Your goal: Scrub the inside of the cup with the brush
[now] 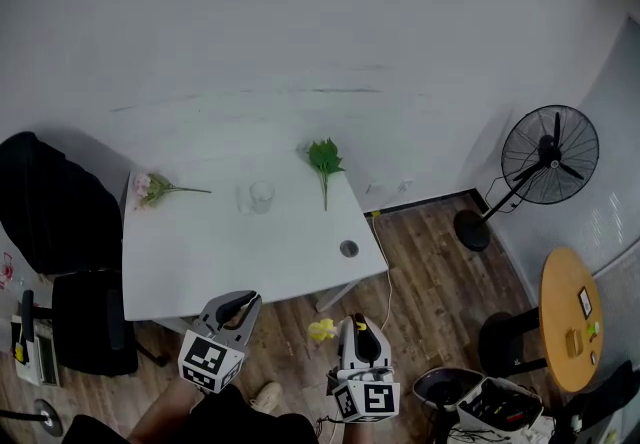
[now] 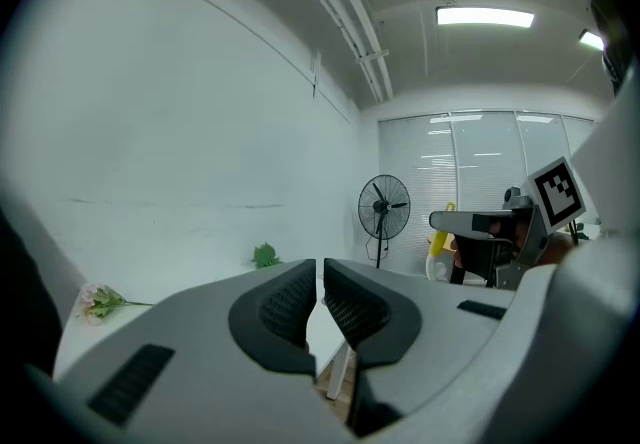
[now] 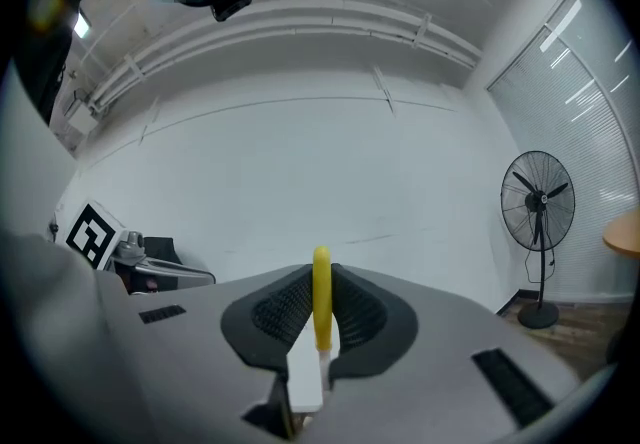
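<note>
A clear glass cup stands upright at the back middle of the white table. Both grippers hover in front of the table's near edge, well short of the cup. My left gripper has its jaws together with nothing between them. My right gripper is shut on the yellow handle of the brush, which sticks up between the pads. The cup does not show in either gripper view.
A pink flower lies at the table's back left and a green leafy sprig at its back right. A black chair stands left of the table. A standing fan, a round wooden table and a bin are on the right.
</note>
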A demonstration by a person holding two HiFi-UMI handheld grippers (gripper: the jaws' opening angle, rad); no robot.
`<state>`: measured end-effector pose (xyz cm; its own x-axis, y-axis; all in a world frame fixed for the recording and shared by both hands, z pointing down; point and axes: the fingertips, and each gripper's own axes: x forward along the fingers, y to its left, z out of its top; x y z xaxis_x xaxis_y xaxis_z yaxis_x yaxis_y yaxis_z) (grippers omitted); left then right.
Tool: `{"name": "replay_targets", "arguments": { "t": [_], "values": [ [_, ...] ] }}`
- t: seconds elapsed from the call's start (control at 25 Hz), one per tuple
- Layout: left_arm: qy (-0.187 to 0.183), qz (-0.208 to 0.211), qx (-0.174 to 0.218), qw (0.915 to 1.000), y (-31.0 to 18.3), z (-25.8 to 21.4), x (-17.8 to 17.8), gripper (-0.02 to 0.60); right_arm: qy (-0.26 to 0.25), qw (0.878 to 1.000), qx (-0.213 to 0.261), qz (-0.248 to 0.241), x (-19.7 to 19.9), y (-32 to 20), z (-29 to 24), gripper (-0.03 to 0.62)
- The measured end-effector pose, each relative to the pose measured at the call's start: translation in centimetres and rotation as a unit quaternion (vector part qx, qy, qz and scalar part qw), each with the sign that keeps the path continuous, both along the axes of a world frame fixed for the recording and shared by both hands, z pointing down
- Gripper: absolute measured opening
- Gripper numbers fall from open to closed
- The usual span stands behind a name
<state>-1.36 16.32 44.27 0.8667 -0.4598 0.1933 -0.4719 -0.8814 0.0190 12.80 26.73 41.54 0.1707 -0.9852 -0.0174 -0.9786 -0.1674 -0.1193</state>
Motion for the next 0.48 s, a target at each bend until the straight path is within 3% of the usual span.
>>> {"name": "replay_targets", "arguments": {
  "t": [0.48],
  "values": [
    [-0.008,-0.036,0.003,0.9993,-4.1,0.0,3.1,0.043,-0.012,1.0,0.006,-0.028,4.2,-4.9,0.0,0.063]
  ]
}}
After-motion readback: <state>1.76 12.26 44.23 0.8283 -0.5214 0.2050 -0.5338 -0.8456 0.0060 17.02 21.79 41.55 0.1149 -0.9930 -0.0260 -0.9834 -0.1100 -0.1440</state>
